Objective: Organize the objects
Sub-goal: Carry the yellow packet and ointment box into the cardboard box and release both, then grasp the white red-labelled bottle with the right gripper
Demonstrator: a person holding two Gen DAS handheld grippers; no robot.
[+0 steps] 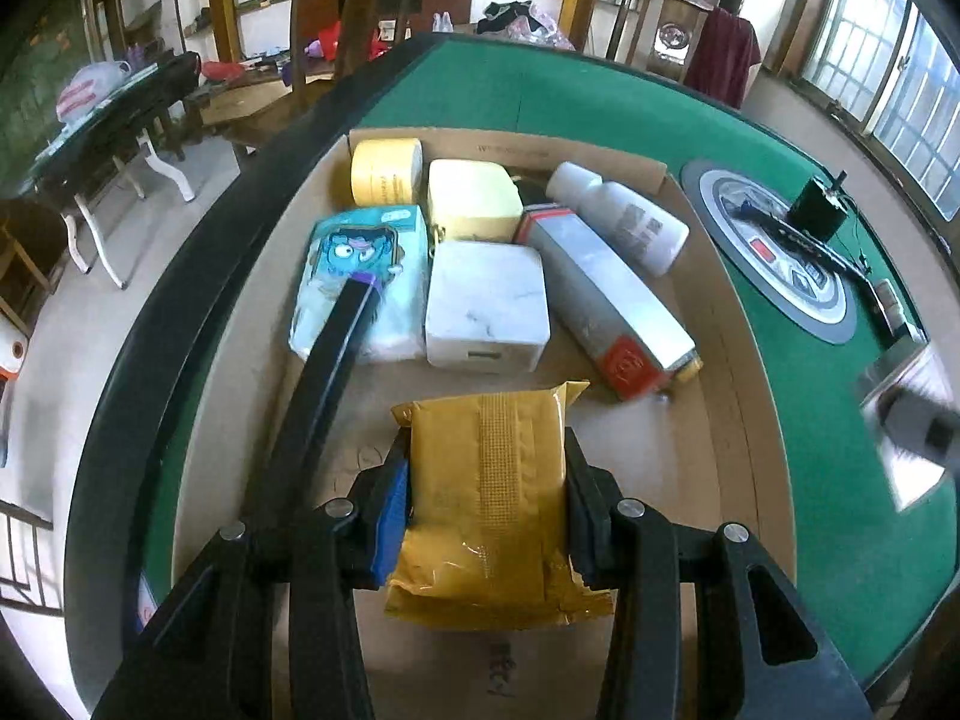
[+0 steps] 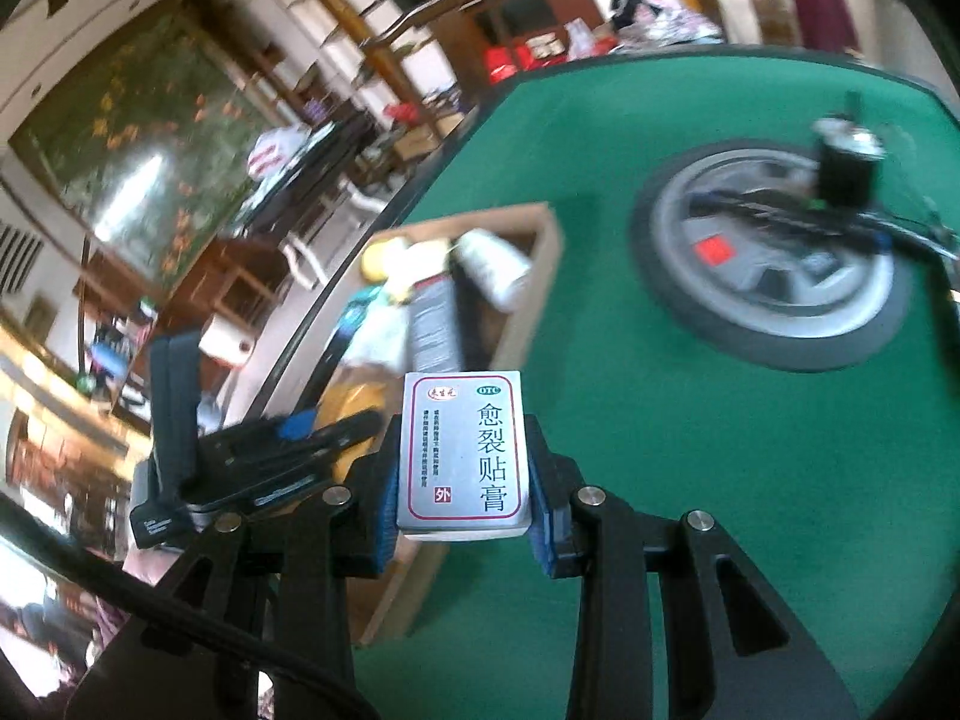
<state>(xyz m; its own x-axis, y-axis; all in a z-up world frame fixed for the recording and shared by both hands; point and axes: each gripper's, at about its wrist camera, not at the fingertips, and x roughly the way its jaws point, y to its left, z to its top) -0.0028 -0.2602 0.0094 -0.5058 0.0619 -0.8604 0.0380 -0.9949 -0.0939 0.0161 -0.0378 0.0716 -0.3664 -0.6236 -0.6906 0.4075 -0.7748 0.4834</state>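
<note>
My left gripper [image 1: 486, 504] is shut on a yellow packet [image 1: 486, 498] and holds it over the near part of a cardboard box [image 1: 738, 324]. The box holds a tissue pack [image 1: 360, 282], a white marbled box [image 1: 486, 306], a grey-and-red carton [image 1: 612, 306], a white bottle [image 1: 624, 216], a yellow block [image 1: 474, 198] and a yellow roll [image 1: 384, 171]. My right gripper [image 2: 465, 468] is shut on a small grey medicine box [image 2: 462, 456], held above the green table right of the cardboard box [image 2: 540, 276]. The left gripper's body [image 2: 240, 456] shows in the right wrist view.
The green felt table [image 1: 810, 480] has a round grey control panel [image 1: 774, 252] in its middle, with a black device [image 1: 819, 207] on it. The table's dark rim [image 1: 198, 276] runs along the left. Chairs and cluttered furniture stand beyond.
</note>
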